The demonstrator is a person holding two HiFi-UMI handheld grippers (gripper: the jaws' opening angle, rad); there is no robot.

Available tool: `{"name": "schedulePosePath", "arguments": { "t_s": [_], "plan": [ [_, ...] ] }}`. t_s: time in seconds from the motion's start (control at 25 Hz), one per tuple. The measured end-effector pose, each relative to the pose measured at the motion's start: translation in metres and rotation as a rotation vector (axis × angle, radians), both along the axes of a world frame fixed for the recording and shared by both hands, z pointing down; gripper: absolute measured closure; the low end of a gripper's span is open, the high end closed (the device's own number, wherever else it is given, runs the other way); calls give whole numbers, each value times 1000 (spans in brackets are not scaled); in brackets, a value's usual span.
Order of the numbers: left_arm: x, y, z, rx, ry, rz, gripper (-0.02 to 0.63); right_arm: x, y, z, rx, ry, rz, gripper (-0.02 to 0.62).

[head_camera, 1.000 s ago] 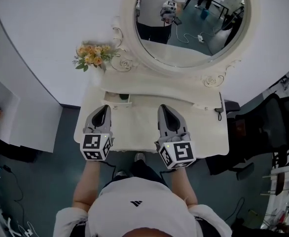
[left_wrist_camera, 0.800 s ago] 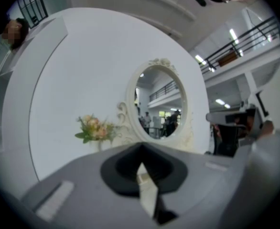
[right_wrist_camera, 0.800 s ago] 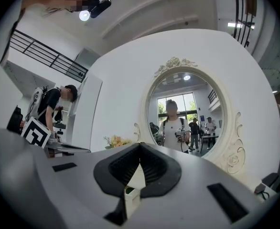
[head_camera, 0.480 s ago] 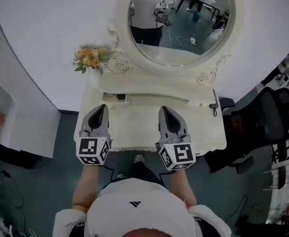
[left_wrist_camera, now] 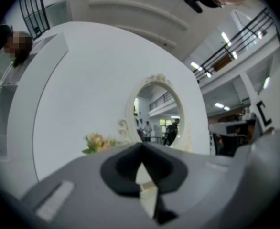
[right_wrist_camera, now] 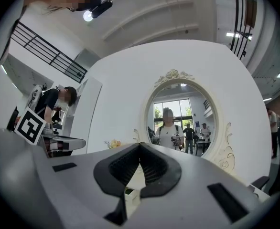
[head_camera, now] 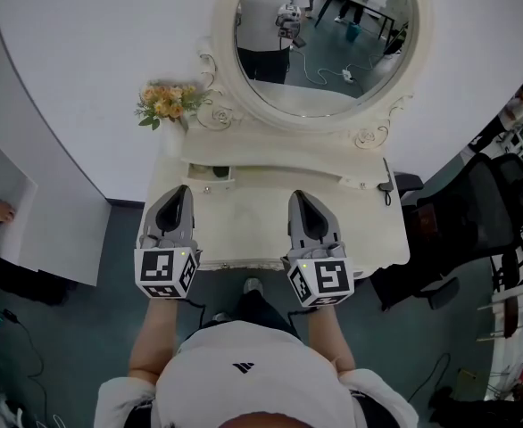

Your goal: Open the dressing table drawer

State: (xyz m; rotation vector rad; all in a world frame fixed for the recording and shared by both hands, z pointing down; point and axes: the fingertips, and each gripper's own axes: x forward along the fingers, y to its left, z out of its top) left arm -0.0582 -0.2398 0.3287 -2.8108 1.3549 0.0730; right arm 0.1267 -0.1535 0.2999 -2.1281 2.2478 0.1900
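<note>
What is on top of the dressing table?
A flower bouquet at its back left corner, the oval mirror behind, a small dark object at right. The left gripper and right gripper cover the tabletop parts beneath them.

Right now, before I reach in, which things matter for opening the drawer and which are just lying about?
For the job: dressing table, small drawer at its back left, left tool, right tool, both shut and empty.
Just lying about: flowers, black chair, small black object at the table's right edge.

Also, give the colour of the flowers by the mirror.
The flowers are orange and yellow, clearest in the head view.
</note>
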Motion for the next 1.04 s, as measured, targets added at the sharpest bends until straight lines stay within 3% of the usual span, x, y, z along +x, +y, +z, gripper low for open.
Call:
{"name": "schedulePosePath", "arguments": {
  "t_s": [1.04],
  "plan": [
    [-20,9,-2,6,17,9,597,-18,11,1,3,-2,20,594]
  ]
}}
